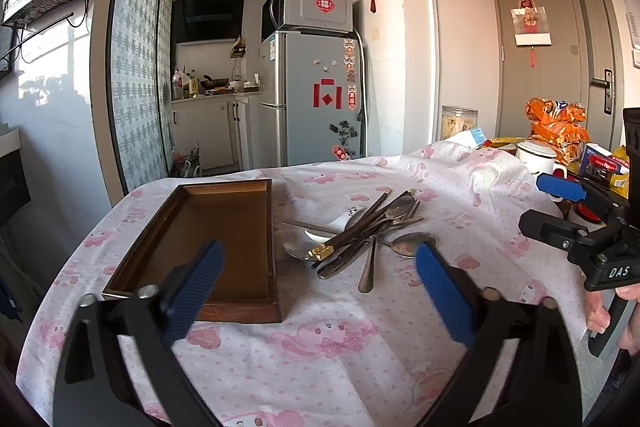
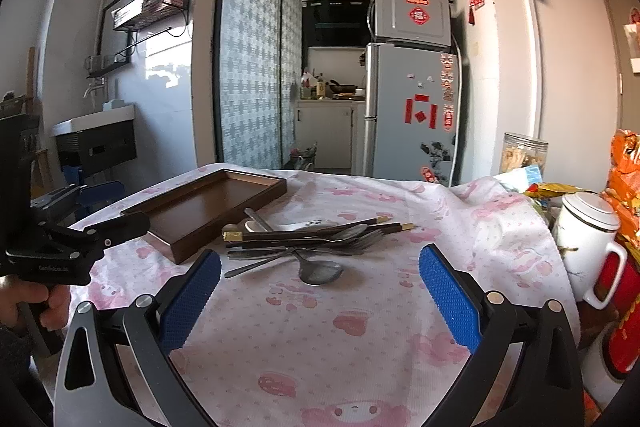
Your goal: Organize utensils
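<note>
Your left hand-held gripper (image 1: 320, 283) hovers above the table (image 1: 320, 367) with its blue pads spread wide and nothing between them. Your right hand-held gripper (image 2: 320, 291) is spread just as wide and also empty, hanging over the pink-patterned cloth (image 2: 312, 347). Just ahead of both lies the pile of utensils (image 1: 360, 231): metal spoons, forks, dark chopsticks with gold ends, and a white ceramic spoon (image 1: 332, 227), all crossed over one another. To the left of the pile, just beside it, sits the empty wooden tray (image 1: 208, 239), flat on the cloth. At the table's right edge stand a white mug (image 2: 588, 239), a clear jar (image 2: 524, 151) and orange snack bags (image 1: 556, 127).
</note>
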Action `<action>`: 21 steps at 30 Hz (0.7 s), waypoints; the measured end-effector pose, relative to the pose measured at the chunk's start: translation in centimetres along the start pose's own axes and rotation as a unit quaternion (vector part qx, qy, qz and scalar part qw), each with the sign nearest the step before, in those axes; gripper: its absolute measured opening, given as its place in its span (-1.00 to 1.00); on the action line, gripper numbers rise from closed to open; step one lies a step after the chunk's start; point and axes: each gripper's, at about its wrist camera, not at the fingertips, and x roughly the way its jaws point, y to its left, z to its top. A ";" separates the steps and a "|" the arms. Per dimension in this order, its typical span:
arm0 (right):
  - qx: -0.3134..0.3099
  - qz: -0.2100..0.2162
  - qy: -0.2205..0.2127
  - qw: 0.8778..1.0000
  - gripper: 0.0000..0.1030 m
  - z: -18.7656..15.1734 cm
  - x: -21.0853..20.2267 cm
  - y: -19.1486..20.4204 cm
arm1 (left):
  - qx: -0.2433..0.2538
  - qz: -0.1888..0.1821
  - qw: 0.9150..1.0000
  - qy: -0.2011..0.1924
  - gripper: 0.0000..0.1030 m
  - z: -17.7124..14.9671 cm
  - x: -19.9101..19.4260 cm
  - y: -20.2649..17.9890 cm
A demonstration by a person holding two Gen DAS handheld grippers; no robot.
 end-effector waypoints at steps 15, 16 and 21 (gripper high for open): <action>0.039 0.011 0.087 0.995 0.94 5.5 2.6 -3.8 | 0.045 -0.070 0.989 0.122 0.83 0.9 4.2 0.5; 0.044 0.014 0.097 0.994 0.94 5.6 3.1 -4.2 | 0.053 -0.073 0.988 0.128 0.85 1.5 4.4 0.6; 0.123 0.081 0.189 0.971 0.75 4.8 8.4 -6.5 | 0.088 -0.091 0.979 0.160 0.85 3.2 6.3 0.5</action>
